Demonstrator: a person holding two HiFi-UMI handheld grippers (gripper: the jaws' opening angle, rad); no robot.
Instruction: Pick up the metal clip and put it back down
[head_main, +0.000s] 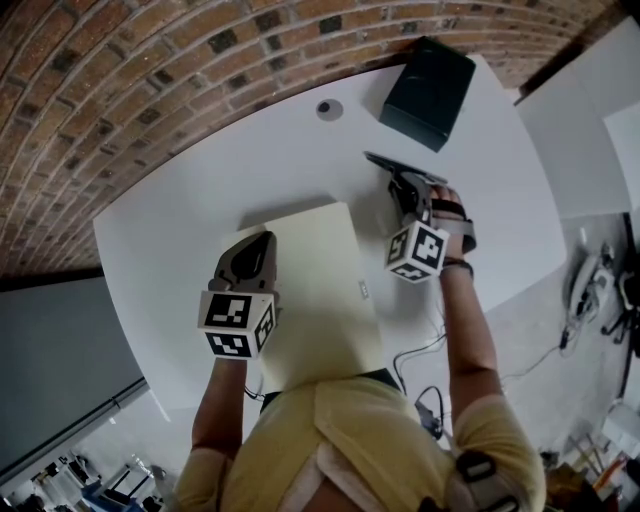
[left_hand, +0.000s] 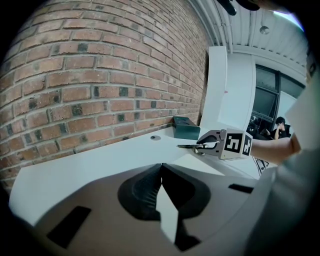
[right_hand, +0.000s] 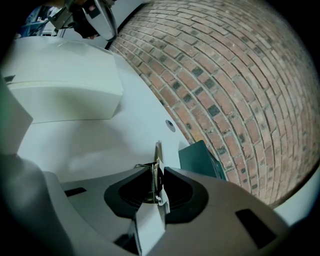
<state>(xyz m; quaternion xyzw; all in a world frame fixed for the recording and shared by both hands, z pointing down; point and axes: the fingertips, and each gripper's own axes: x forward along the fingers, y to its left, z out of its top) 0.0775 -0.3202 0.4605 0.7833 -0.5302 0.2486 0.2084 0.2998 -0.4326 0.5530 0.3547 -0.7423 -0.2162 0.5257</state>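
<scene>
Near the far edge of the tabletop (head_main: 200, 190), the metal clip (right_hand: 156, 175) is clamped edge-on between the fingers (right_hand: 187, 192) of the right gripper (head_main: 400, 180), where it could be twisted loose by so thin a hold during lowering; the fingers (left_hand: 142, 190) of the left gripper (left_hand: 161, 169) are closed together, empty.

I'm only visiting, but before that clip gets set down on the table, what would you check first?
1. Right gripper shut firmly on the metal clip: ok.
2. Bare white table beneath the clip to land on: ok.
3. Dark box well apart from the clip: ok.
4. Left gripper shut, empty, out of the way by the beige folder: ok.
5. How far the clip hangs above the table: cannot tell.
</scene>
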